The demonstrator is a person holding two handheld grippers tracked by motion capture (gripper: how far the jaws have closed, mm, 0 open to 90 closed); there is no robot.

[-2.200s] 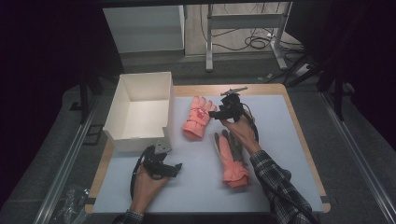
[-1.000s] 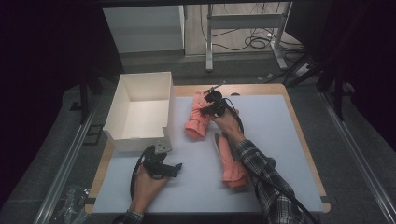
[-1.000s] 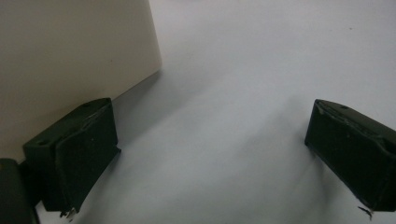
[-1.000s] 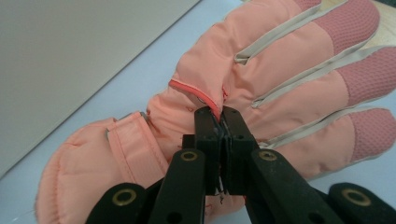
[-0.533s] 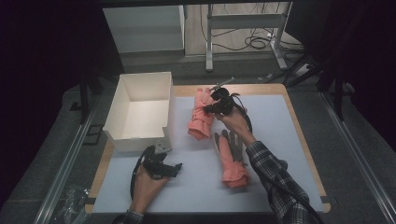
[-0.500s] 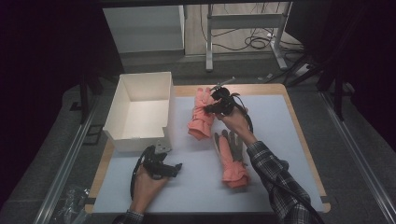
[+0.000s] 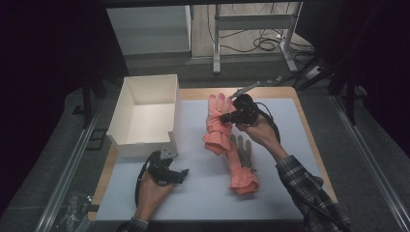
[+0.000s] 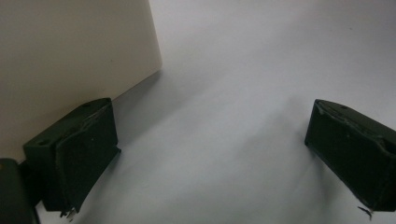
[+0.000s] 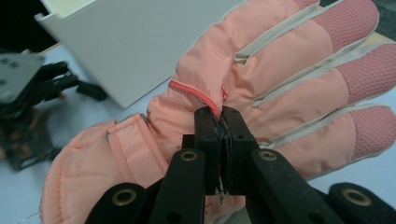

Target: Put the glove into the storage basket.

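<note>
The white box [image 7: 145, 116] at the table's left is empty inside as far as the high view shows, so the work looks barely under way, judging that both gloves are meant to go in. One pink glove [image 7: 217, 123] hangs lifted off the pale mat [image 7: 270, 193], just right of the box's near corner, its cuff drooping; the second glove [image 7: 240, 166] lies flat on the mat, palm side up with a grey palm, nearer the person and untouched. The right gripper [image 7: 227, 116] is clamped on the lifted glove; the left gripper [image 7: 167, 171] rests on the mat beside the box's front wall. The right gripper view adds what the high view cannot: the jaws are pressed together on a pinch of fabric at the glove's [image 9: 261, 93] back, near a seam, fingers pointing away. The left gripper view shows its own jaws standing wide apart with nothing between them, the box wall [image 8: 70, 60] close by.
</note>
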